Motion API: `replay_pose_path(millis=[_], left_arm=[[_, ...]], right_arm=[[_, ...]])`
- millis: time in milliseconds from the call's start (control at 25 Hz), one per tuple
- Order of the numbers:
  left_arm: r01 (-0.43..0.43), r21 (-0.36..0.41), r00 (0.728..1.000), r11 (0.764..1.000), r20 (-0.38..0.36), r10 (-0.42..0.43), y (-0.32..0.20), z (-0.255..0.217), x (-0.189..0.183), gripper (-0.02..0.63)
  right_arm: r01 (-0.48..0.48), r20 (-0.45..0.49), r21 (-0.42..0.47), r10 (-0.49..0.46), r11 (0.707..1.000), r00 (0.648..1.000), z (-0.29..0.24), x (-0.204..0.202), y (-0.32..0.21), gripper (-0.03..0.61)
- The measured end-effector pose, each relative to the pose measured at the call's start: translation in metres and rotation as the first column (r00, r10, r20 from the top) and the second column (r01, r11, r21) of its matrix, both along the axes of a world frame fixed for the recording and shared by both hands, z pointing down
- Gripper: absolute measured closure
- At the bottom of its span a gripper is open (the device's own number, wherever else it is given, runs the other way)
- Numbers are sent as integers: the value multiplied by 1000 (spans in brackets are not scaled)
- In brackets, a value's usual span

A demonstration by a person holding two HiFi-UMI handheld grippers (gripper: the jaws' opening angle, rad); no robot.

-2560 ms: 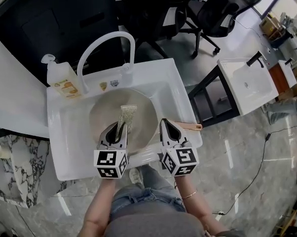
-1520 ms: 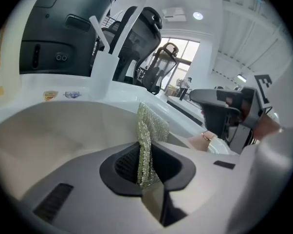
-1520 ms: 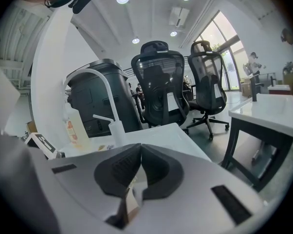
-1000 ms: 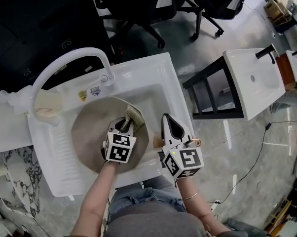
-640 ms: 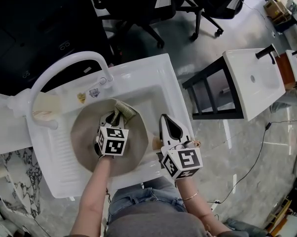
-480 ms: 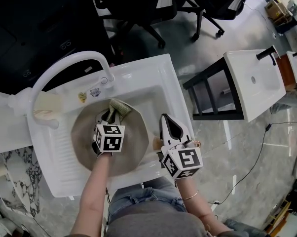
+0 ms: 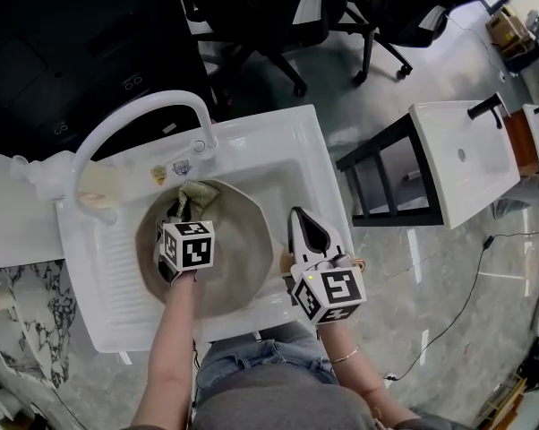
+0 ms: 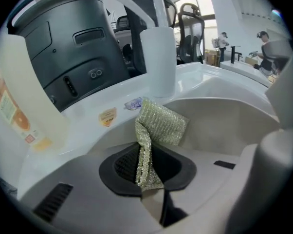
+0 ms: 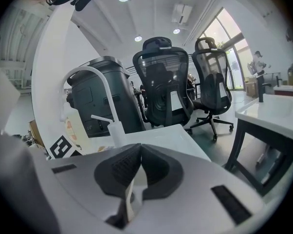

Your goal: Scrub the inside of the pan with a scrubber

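Note:
A beige round pan (image 7: 234, 267) lies in the white sink (image 7: 310, 164). My left gripper (image 7: 176, 207) is inside the pan at its far left side, shut on a greenish-gold mesh scrubber (image 7: 196, 193). In the left gripper view the scrubber (image 8: 160, 122) sticks up folded from the shut left gripper (image 8: 147, 172) and rests against the pan's inner wall (image 8: 224, 126). My right gripper (image 7: 302, 220) is at the pan's right side, over the handle, whose copper end (image 7: 356, 262) shows. In the right gripper view the right gripper (image 9: 138, 168) is shut on a thin pale edge (image 9: 130, 199), apparently the pan's handle.
A white arched faucet (image 7: 131, 119) stands behind the pan, close above the scrubber (image 8: 158, 57). A soap bottle (image 7: 72, 186) is at the sink's back left. Office chairs (image 7: 319, 16) and a second white basin (image 7: 466, 150) on a black stand lie beyond and to the right.
My left gripper has carried the scrubber from the pan's right middle up and leftward to its far left wall. The right gripper has stayed on the handle.

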State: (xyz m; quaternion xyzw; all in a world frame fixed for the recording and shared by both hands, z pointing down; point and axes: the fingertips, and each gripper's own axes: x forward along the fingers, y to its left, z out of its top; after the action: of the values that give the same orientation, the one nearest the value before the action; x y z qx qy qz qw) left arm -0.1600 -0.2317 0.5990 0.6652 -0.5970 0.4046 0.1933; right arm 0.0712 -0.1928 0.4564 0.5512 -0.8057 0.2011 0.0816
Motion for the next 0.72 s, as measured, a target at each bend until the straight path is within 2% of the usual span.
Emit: replay_pose_path(millis=[120, 320, 720], left_arm=[[45, -11, 999, 999, 24, -44, 4, -5, -16, 549], [105, -29, 994, 994, 18, -104, 13, -11, -34, 549], [135, -9, 986, 991, 100, -134, 28, -44, -62, 548]], right_arm=[[12, -1, 7, -11, 1000, 1000, -5, -4, 1, 568], [30, 4, 22, -30, 999, 1000, -11, -10, 7, 568], [62, 11, 47, -63, 997, 998, -22, -26, 23, 568]])
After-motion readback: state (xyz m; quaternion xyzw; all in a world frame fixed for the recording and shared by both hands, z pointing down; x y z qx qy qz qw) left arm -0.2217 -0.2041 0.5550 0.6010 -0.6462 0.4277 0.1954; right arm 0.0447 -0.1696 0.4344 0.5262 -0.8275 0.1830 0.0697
